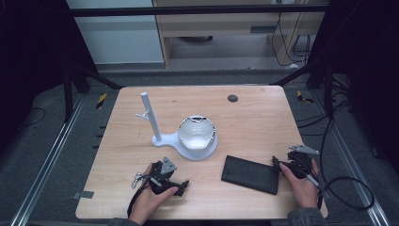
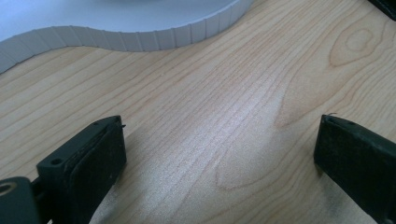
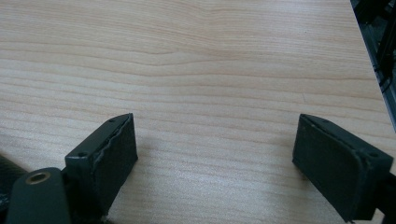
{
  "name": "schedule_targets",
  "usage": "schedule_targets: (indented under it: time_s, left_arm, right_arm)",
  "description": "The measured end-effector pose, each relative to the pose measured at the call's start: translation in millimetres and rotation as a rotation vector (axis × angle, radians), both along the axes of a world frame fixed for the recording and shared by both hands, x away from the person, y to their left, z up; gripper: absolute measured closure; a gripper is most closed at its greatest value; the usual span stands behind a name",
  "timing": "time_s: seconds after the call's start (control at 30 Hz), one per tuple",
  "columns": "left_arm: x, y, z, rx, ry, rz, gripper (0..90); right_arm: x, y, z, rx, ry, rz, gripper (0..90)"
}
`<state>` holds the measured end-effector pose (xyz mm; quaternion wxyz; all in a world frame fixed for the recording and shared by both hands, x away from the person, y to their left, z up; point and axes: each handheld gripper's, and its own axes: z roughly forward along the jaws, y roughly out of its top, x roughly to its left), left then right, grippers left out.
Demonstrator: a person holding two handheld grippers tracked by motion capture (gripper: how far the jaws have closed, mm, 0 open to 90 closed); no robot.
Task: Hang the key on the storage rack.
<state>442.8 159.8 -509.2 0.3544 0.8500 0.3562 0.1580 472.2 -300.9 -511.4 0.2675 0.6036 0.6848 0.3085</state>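
1. A white bowl (image 1: 197, 132) sits on the round part of a white stand base (image 1: 197, 151) mid-counter; its contents cannot be made out; a white post (image 1: 150, 117) rises from the base's left end.
2. A flat black case (image 1: 250, 174) lies on the wooden counter (image 1: 254, 117), near right.
3. The left hand-held gripper (image 1: 181, 184) rests near left, jaws wide over bare wood, well left of the case.
4. The right hand-held gripper (image 1: 277, 162) sits just beside the case's right end, jaws wide and empty.

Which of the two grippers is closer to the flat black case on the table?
The right gripper. It rests just past the right end of the black case, while the left gripper lies well off its left end, nearer the white stand.
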Motion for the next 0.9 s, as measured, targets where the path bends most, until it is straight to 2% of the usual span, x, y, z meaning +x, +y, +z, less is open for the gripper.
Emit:
schedule_targets:
  time_s: [0.1, 0.17, 0.2, 0.23, 0.27, 0.33, 0.37, 0.4, 0.5, 0.53, 0.6, 0.63, 0.67, 0.73, 0.77, 0.8, 0.9]
  left_arm:
    - [-0.6, 1.1, 1.9, 0.005, 0.000, -0.007, 5.2]
    - [-2.1, 2.3, 7.2, -0.008, -0.014, -0.010, 5.4]
    - [-3.8, 6.0, 14.6, -0.018, -0.020, -0.010, 5.7]
    - [-3.8, 6.0, 14.6, -0.018, -0.020, -0.010, 6.0]
    - [-4.6, 11.8, 22.5, 0.018, -0.027, -0.007, 6.3]
    - [-4.7, 20.4, 31.2, 0.040, -0.028, 0.010, 6.4]
    - [-4.7, 20.4, 31.2, 0.040, -0.028, 0.010, 7.0]
    - [-4.0, 29.0, 38.4, 0.057, -0.022, 0.033, 7.2]
    - [-1.8, 46.3, 51.2, 0.103, 0.001, 0.057, 7.4]
    - [-1.1, 50.2, 53.2, 0.108, 0.008, 0.065, 7.4]
    - [0.4, 62.1, 57.7, 0.151, 0.023, 0.082, 7.3]
    - [0.4, 62.1, 57.7, 0.151, 0.023, 0.082, 7.4]
    - [0.7, 72.1, 60.3, 0.173, 0.043, 0.089, 7.5]
    - [0.8, 79.9, 62.4, 0.173, 0.071, 0.089, 7.8]
    - [0.8, 79.9, 62.4, 0.173, 0.071, 0.089, 8.1]
    - [0.5, 87.7, 65.3, 0.176, 0.080, 0.096, 8.1]
    - [2.1, 98.6, 67.6, 0.212, 0.099, 0.106, 7.4]
  right_arm:
    - [0.0, -0.1, -0.2, -0.002, -0.001, 0.001, 13.4]
    - [-0.4, 0.1, 0.0, 0.001, 0.000, 0.001, 13.3]
    - [-0.7, 0.3, 0.0, 0.003, 0.001, 0.000, 13.2]
    - [-0.8, 0.2, 0.0, 0.004, 0.001, 0.000, 13.1]
    - [-0.8, 0.2, 0.0, 0.004, 0.001, 0.001, 13.0]
    - [-0.9, 0.2, 0.0, 0.004, 0.002, 0.002, 13.0]
    - [-0.9, 0.2, 0.0, 0.004, 0.002, 0.002, 13.0]
    - [-1.1, 0.2, 0.0, 0.005, 0.002, 0.002, 12.9]
    - [-1.4, 0.3, -0.1, 0.005, 0.002, 0.003, 12.8]
    - [-1.5, 0.1, -0.2, 0.003, 0.001, 0.005, 12.7]
    - [-1.9, 0.5, -0.1, 0.005, 0.003, 0.004, 12.4]
    - [-1.9, 0.5, -0.1, 0.005, 0.003, 0.004, 12.4]
    - [-2.2, 0.7, -0.1, 0.003, 0.004, 0.006, 12.3]
    - [-2.4, 0.7, 0.0, 0.002, 0.004, 0.007, 12.3]
    - [-2.4, 0.7, 0.0, 0.002, 0.004, 0.007, 12.3]
    - [-2.6, 0.8, 0.0, 0.002, 0.004, 0.006, 12.3]
    - [-2.9, 1.3, 0.0, 0.004, 0.005, 0.004, 11.9]
